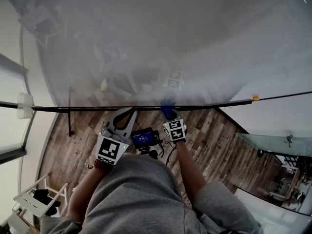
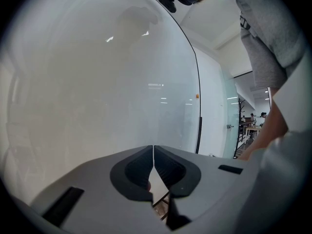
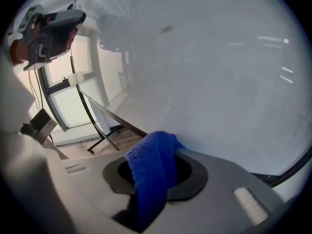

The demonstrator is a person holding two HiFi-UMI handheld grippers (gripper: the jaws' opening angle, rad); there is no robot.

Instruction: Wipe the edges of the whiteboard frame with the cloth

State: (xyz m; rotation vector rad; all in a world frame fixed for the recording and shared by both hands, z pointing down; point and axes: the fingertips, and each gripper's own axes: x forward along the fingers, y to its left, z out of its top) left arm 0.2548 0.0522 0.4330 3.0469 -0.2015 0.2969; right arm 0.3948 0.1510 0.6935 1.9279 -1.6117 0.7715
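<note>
The whiteboard (image 1: 161,38) fills the upper head view, and its dark bottom frame edge (image 1: 97,108) runs across the middle. My right gripper (image 1: 169,112) is shut on a blue cloth (image 1: 168,110) and holds it at that bottom edge. In the right gripper view the blue cloth (image 3: 152,172) bulges out between the jaws, close to the white board (image 3: 219,72) and its dark frame (image 3: 109,112). My left gripper (image 1: 126,115) is shut and empty, just left of the right one below the frame. In the left gripper view its jaws meet before the board (image 2: 97,82).
A wood-plank floor (image 1: 214,140) lies below the board. The board's black stand leg (image 1: 69,116) drops at the left. A small white stool (image 1: 34,201) stands at the lower left. A glass wall (image 1: 278,143) is at the right, and a window (image 3: 68,101) beyond the board's left end.
</note>
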